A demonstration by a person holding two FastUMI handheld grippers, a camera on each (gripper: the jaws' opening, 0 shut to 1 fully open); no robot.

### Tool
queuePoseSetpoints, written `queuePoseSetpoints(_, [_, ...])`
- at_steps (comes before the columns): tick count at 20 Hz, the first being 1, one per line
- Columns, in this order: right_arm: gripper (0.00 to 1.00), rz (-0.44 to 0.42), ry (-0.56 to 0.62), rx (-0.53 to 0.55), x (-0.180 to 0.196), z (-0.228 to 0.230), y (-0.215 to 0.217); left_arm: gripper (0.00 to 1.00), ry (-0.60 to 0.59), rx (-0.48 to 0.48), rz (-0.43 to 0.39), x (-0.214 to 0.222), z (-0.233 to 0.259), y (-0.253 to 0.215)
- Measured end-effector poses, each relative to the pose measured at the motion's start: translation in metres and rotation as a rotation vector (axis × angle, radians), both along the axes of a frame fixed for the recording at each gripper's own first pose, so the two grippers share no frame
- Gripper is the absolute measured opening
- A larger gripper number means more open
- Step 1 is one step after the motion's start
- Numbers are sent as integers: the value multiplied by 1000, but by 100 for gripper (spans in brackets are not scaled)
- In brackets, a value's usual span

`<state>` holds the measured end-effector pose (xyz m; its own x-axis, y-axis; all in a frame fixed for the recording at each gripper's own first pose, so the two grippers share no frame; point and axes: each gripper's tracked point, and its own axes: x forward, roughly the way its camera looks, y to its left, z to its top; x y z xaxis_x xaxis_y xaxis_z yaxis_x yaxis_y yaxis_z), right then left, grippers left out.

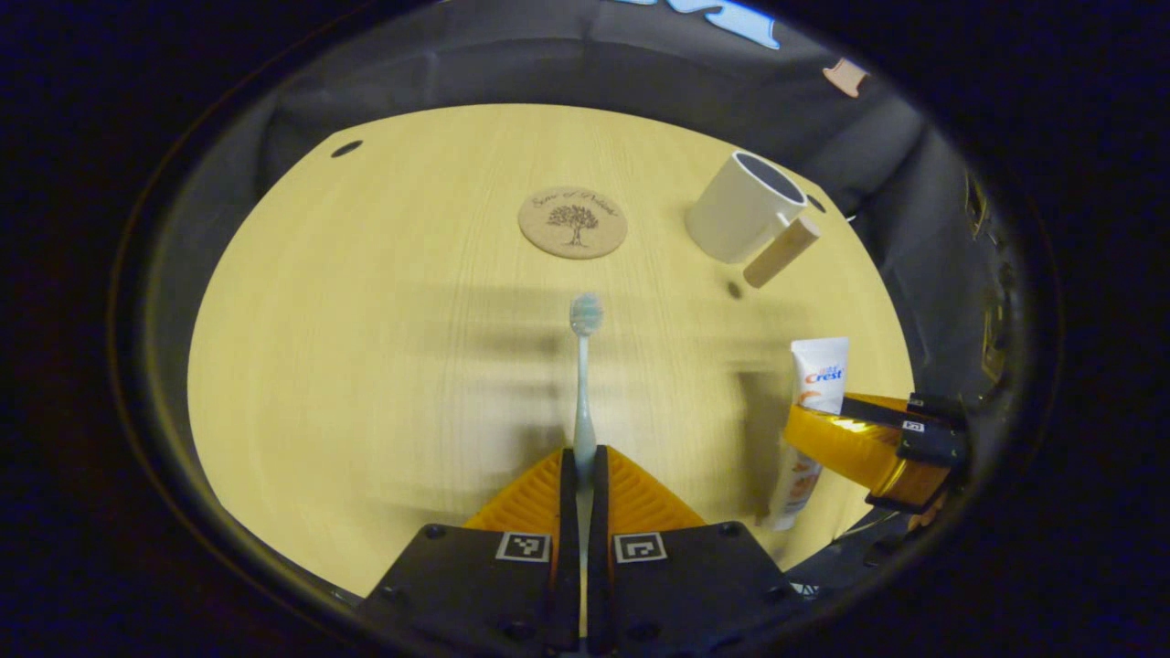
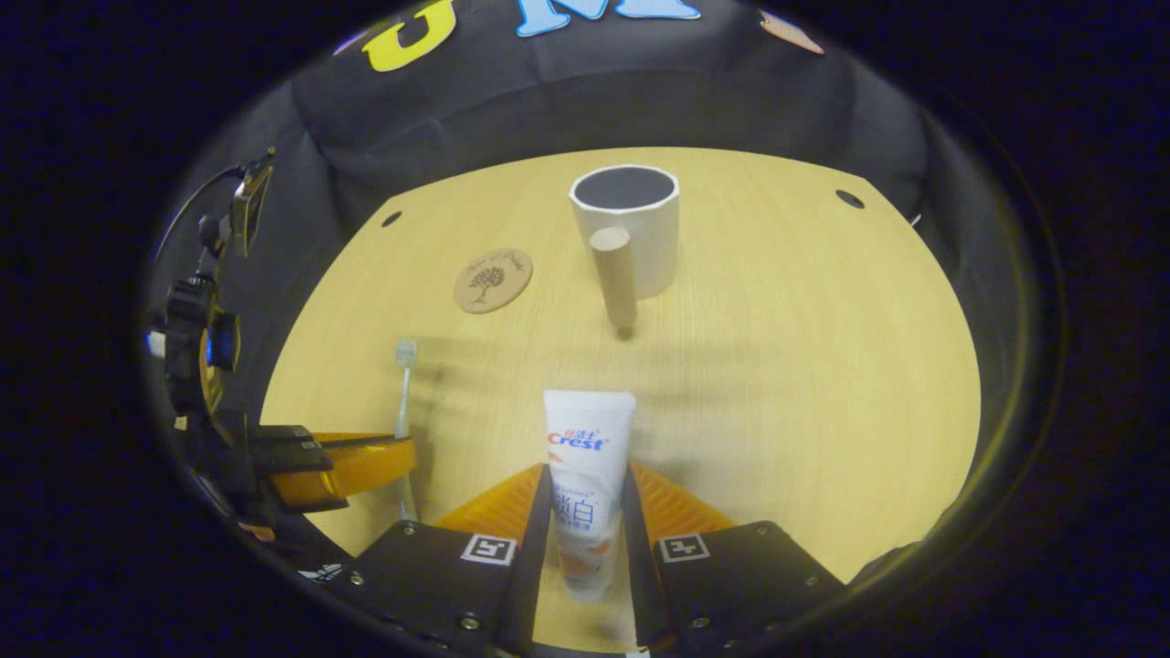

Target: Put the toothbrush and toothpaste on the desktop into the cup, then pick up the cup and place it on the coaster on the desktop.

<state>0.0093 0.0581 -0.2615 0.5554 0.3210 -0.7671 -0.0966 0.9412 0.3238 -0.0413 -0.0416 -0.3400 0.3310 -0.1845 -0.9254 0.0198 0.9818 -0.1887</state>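
My left gripper (image 1: 584,457) is shut on the toothbrush (image 1: 583,384), whose pale handle runs forward from between the fingers and ends in a bristle head above the desk. The right gripper (image 2: 587,475) is shut on the white toothpaste tube (image 2: 585,457), crimped end pointing forward. A white cup (image 2: 629,228) with a wooden handle (image 2: 614,274) stands upright farther back; it also sits at the right (image 1: 742,208) in the left gripper view. The round cork coaster (image 1: 573,222) lies ahead of the toothbrush and, in the right gripper view, left of the cup (image 2: 493,280).
The light wooden desktop (image 1: 384,366) has small dark holes (image 1: 346,148) near its far corners. The black cloth wall rises right behind the desk's far edge. Each gripper shows at the side of the other's view: the right (image 1: 877,448), the left (image 2: 338,466).
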Motion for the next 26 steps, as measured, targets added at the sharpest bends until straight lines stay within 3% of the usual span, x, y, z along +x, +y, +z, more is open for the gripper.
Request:
queuePoseSetpoints(2, [42, -31, -49, 15, 0, 9, -3, 12, -31, -17, 6, -2, 7, -2])
queuePoseSetpoints(3, [33, -44, -65, 27, -1, 13, -3, 12, -46, -29, 11, -3, 12, -3])
queuePoseSetpoints(7, [33, -69, -115, 43, -5, 23, -1, 11, -93, -47, 20, -4, 18, -6])
queuePoseSetpoints(18, [33, -14, -272, -15, -8, 60, 14, 11, -222, -89, 24, 11, 39, -15])
queuePoseSetpoints(26, [33, -89, -435, 45, 39, 137, 3, 12, -396, -134, 19, 59, 95, -21])
